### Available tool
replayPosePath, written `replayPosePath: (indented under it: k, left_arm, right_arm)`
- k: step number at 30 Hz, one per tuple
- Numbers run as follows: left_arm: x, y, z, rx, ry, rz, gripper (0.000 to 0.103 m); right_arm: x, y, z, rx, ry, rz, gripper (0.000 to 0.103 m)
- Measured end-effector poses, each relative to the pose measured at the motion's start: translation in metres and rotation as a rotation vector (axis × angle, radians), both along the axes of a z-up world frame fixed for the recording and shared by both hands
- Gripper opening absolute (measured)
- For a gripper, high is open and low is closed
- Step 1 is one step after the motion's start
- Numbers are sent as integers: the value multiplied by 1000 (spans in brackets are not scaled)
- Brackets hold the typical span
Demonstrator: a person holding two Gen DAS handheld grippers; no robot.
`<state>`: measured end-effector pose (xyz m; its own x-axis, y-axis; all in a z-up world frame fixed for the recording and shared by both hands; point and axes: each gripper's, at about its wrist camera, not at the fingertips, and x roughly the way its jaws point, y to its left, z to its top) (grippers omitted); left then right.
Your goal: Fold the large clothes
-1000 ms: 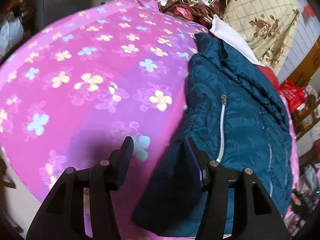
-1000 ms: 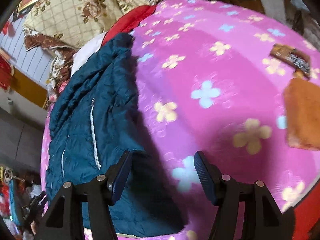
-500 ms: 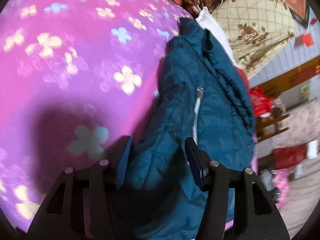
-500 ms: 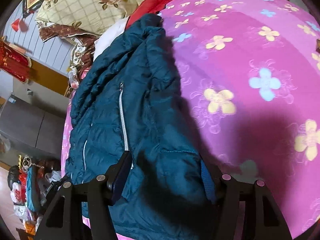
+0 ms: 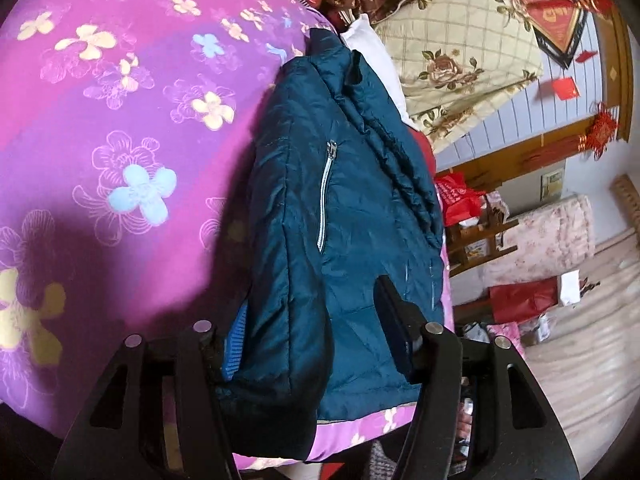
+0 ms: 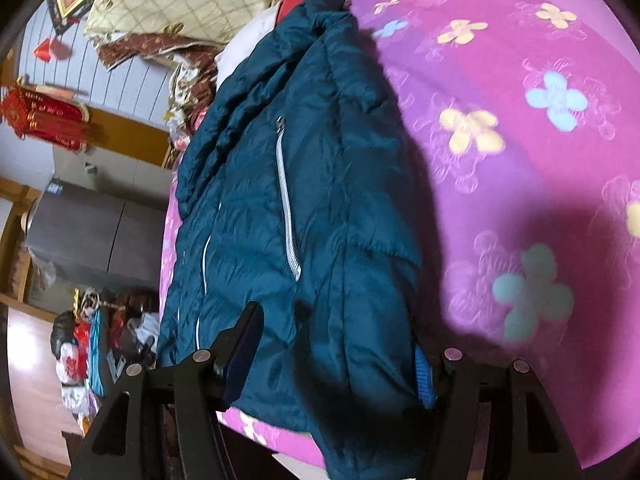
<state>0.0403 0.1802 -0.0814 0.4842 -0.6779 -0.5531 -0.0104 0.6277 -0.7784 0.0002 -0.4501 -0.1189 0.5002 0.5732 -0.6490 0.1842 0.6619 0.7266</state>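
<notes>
We record, from left to right in the left wrist view: a pink floral bedspread [image 5: 120, 120] covering the bed; upon it a dark teal quilted jacket [image 5: 348, 200], lying lengthwise along the bed's edge with a silver pocket zip [image 5: 326, 196] facing up; beyond its collar a cream floral pillow [image 5: 460, 52], and at far right a cluttered room floor. The left gripper [image 5: 308, 328] straddles the jacket's near hem, its jaws having just been opening, padding bulging between them; the right-hand pad stands clear of the fabric, so we count it as released, not clamped. In the right wrist view: room clutter at left, the same jacket at centre, bedspread at right. The right gripper [image 6: 340, 348] sits wide around a thick fold of the near hem; whether its pads press the cloth we cannot tell.
</notes>
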Motion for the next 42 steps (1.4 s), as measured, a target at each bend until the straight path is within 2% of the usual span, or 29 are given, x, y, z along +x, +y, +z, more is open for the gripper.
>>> replayPosePath:
  k: [6,7,9,11,16,21,30,34,35,36,37,38,39,42]
  left_arm:
    - [11,-3,-11,95,40,10,62]
    - [12,-3,-14,95,40,5,62]
    - [11,-3,-16,64,17,-3,72]
    - [8,-4,-19,19,7,-12,75]
    - [-5,-24,-12,40,-30,-111,75]
    - [-17,-40,-8,59,-46,-123,75]
    - [-26,-66,-9,166,-42,-76,76]
    - [-25,-73,-6,225,-31,-67,76]
    - [-23,-74,-5,235,-18,-66,73]
    - [-22,-73,-5,242,-9,-65,57]
    - [-21,-72,-4,266,-1,-63,46]
    - [-19,-72,-3,302,12,-58,27]
    - [-18,-71,-3,333,27,-51,20]
    - [-25,-63,2,339,29,-13,13]
  right_arm:
    - [-12,7,0,-1,-11,25,63]
    - [-13,7,-1,3,-11,25,63]
    - [-16,8,-2,11,-12,29,63]
    - [-20,12,-1,9,-17,40,63]
    - [-24,30,1,-31,-35,89,63]
    - [-22,49,1,-37,-53,121,64]
    - [-28,68,6,-119,-84,81,65]
    - [-28,74,9,-179,-81,75,61]
    - [-28,74,9,-191,-77,75,58]
    - [-27,74,9,-206,-70,72,52]
    - [-26,74,10,-220,-61,66,50]
    - [-26,74,10,-230,-53,63,45]
    - [-26,73,10,-241,-45,61,40]
    - [-28,68,11,-248,-38,53,33]
